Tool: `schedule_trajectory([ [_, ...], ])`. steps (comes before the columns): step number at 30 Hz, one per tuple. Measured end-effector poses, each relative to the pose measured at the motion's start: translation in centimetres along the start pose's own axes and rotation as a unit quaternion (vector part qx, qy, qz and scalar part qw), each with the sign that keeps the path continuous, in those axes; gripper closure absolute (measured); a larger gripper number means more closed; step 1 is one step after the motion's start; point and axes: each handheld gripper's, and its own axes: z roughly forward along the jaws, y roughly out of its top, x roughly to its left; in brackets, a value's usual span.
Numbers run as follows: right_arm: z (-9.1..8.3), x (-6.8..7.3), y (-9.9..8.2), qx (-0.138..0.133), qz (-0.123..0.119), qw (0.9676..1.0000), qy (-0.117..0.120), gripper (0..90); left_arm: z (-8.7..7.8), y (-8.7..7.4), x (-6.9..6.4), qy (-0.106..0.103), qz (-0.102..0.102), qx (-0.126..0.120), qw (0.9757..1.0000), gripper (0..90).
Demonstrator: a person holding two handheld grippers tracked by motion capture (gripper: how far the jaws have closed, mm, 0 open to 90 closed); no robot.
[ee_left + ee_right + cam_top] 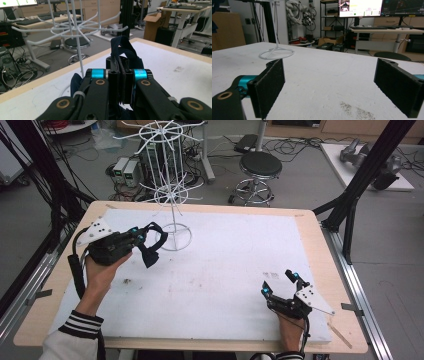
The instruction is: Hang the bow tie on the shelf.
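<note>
So the left gripper (141, 238) was clamped down tight on a dark navy strap (152, 246), some kind of fabric loop w/ a bow-ish shape, and was holding it up off the white mat (225, 270) right beside the white wire rack (172, 190). Imo it was held that way to get the loop free and open so it could go over one of the rack's hook arms, prob the lower ring of them since that's about level w/ the strap. In the left gripper view the jaws sat pressed together w/ the strap (122, 50) pinched flat between the pads, loop end sticking up and away past the tips toward the rack arms (75, 28), rest of the fabric drooping under the gripper. From the high view the strap's long axis ran roughly along the gripper's own line, pointing right-ish at the rack pole, w/ one tail dangling down toward the mat. Right gripper (281, 286) was just parked on the mat near the front right, jaws spread wide w/ nothing between them, well apart from the action; its own view had the rack base ring (276, 53) way off across the mat. Looked like it was staying out of the way, can't tell more than that.
</note>
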Motion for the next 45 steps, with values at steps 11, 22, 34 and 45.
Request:
schedule_trajectory([
  [11,0.0,0.0,0.0,0.000,0.003,1.0000,0.002,8.9,0.4,1.7,0.7,0.013,-0.001,-0.020,0.9997,87.3],
  [22,0.0,0.0,0.0,-0.001,0.004,1.0000,0.001,8.9,2.1,1.8,2.9,0.039,-0.022,-0.014,0.9989,87.3],
  [34,-0.1,0.0,0.0,-0.001,0.006,1.0000,0.001,8.9,3.4,1.2,3.3,0.053,-0.036,0.003,0.9980,87.3],
  [45,-0.1,0.0,0.0,0.000,0.005,1.0000,0.001,8.9,4.5,0.5,3.1,0.062,-0.029,0.018,0.9975,87.3],
])
